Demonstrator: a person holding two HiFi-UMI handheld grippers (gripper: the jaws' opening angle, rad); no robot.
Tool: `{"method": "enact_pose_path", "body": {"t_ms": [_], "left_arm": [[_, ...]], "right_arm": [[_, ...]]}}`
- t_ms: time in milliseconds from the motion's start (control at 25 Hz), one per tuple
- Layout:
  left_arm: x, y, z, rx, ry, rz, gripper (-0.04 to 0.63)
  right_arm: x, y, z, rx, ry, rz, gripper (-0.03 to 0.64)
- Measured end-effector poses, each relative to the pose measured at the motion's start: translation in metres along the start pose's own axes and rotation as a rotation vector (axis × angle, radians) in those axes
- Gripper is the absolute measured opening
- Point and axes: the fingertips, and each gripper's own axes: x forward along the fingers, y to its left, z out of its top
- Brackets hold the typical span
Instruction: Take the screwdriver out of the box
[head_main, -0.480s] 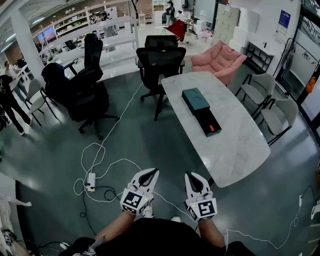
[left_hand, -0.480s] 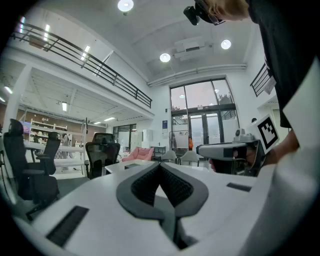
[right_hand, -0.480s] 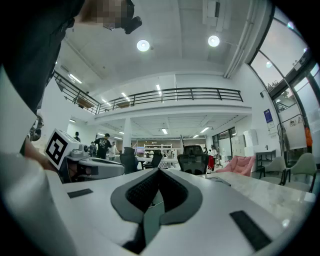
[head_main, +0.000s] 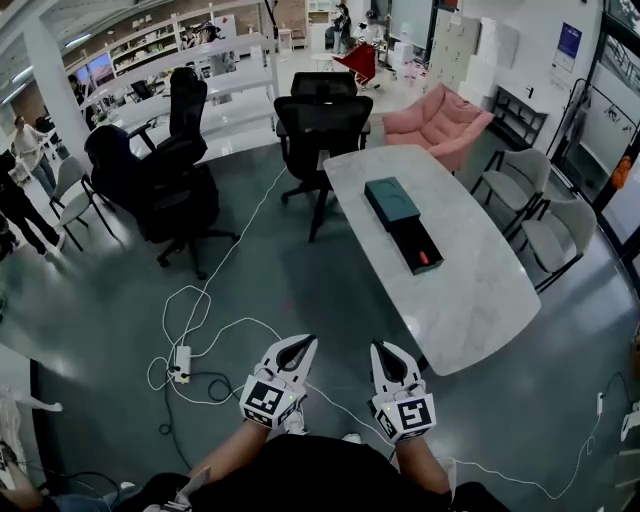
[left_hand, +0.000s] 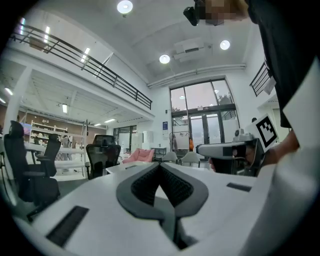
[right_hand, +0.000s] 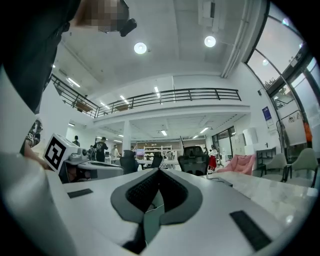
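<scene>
White cables (head_main: 200, 325) and a power strip (head_main: 181, 363) lie loose on the floor at the left, just ahead of the person's feet, so any step forward is best taken to the right of them. The left gripper (head_main: 305, 344) is held level near the body, its jaws pressed tip to tip with nothing between them. Beside it the right gripper (head_main: 379, 350) is clenched the same way and is equally empty. Both are well apart from the work, so the step in hand looks like the approach to the marble table (head_main: 470, 300), not yet a reach.

Further right, on that table, the box (head_main: 405, 225) lies in two parts end to end: a teal lid (head_main: 391, 200) on the far side and an open black tray (head_main: 414, 243) nearer. A small orange piece (head_main: 425, 258) shows at the tray's near end (probably the screwdriver's handle, though it is too small to be sure). To do this well, I would walk up to the table's near rounded end and spread the right jaws before they come over the tray. I would then come down across the handle rather than along it. The left gripper may need to steady the tray's edge, since a light tray could slide or lift with the tool.
</scene>
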Motion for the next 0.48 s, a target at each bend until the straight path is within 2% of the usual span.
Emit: {"method": "enact_pose_path", "body": {"t_ms": [320, 480], "left_arm": [[-0.01, 0.018, -0.004, -0.004, 0.0, 0.001, 0.006], [-0.013, 0.029, -0.004, -0.021, -0.019, -0.004, 0.006]], "right_arm": [[0.012, 0.012, 0.008, 0.044, -0.047, -0.009, 0.023], [0.022, 0.016, 0.006, 0.029, -0.046, -0.026, 0.023]]}}
